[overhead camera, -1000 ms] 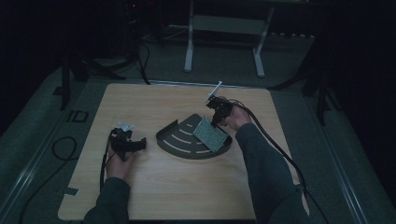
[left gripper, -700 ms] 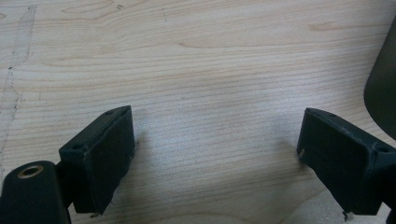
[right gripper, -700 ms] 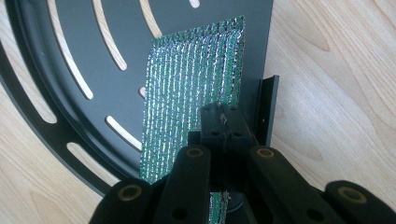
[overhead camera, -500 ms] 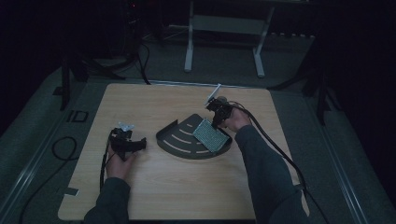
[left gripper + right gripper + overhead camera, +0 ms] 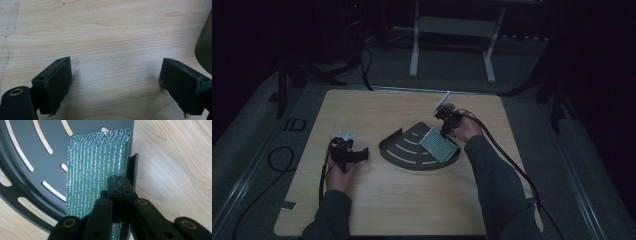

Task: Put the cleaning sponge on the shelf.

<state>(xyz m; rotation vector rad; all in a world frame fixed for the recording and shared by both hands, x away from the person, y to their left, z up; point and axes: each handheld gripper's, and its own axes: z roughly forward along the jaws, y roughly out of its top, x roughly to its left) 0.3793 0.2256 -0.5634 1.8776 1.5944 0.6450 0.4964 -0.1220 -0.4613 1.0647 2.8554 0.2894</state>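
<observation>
This looks like a lab or recording studio set up for test work, not a home. A bare light-wood table (image 5: 377, 200) stands alone on grey carpet in a dark room. Black stands (image 5: 287, 82) and trailing cables (image 5: 277, 160) flank it, and a white metal frame (image 5: 452, 47) stands behind it on the floor.

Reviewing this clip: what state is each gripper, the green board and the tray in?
Right gripper: shut on the green perforated board's edge.
Green perforated board: lying in the tray, gripped.
Slotted black tray: flat on the table.
Left gripper: open, empty, over bare wood.
</observation>
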